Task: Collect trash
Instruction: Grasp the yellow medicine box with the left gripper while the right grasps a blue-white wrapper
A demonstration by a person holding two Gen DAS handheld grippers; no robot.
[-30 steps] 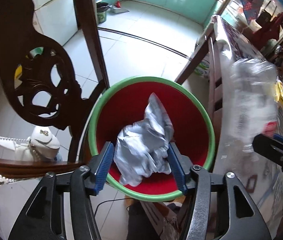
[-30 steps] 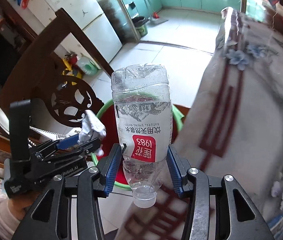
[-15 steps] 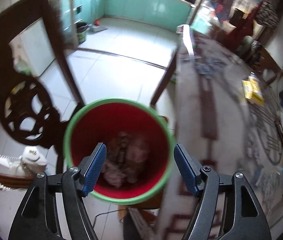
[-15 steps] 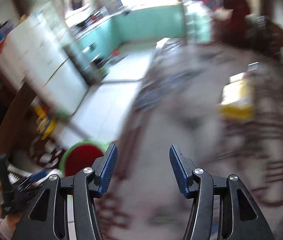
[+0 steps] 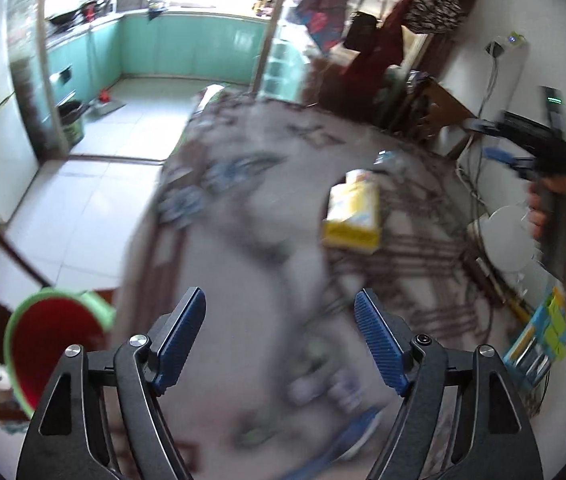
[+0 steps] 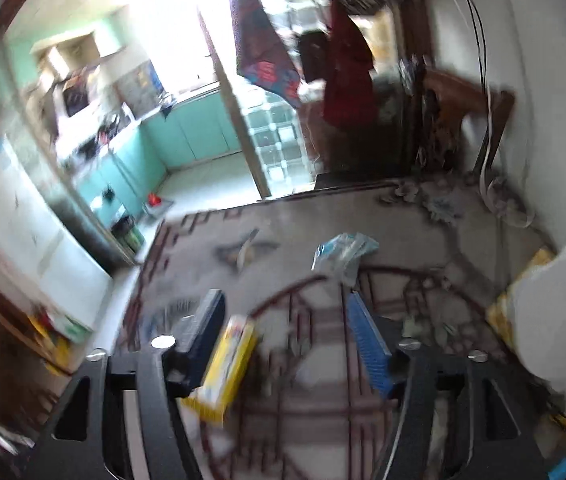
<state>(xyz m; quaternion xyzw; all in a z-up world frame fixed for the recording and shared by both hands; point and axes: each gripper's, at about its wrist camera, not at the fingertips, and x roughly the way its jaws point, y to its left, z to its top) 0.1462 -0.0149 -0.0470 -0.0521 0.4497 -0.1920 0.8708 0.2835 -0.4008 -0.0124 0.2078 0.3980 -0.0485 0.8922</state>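
Moved since earlier: both grippers had swung away from the red bin with the green rim [image 5: 55, 344] and back over the worktop [image 5: 243, 248]; the crumpled silver wrapper and the clear water bottle seen between the jaws a second before were gone from them.
Left gripper [image 5: 279, 336]: empty, its blue-padded jaws well apart and widening, nothing between them but the blurred patterned cloth at the bottom centre of the frame.
Right gripper [image 6: 283, 340]: jaws likewise apart and widening; the yellow box [image 6: 227, 364] showed just inside the left jaw, but it lay on the cloth below and was not gripped.
Bin: at the lower left of the left wrist view, off the worktop's edge; its contents could not be made out.
Trash left, yellow box: in the left wrist view [image 5: 353, 210] it lay right of centre on the cloth.
Trash left, crumpled bluish-clear wrapper [image 6: 343, 250]: near the frame centre of the right wrist view, beyond the jaws, apart from the box.
Right hand [image 5: 555, 208]: seen at the right edge of the left wrist view, holding its gripper's handle.
Progress: judged partway; two pieces appeared binned, at least the box and the wrapper remained to collect.
Unclear: heavy blur hid whether smaller scraps lay near the lower edge.
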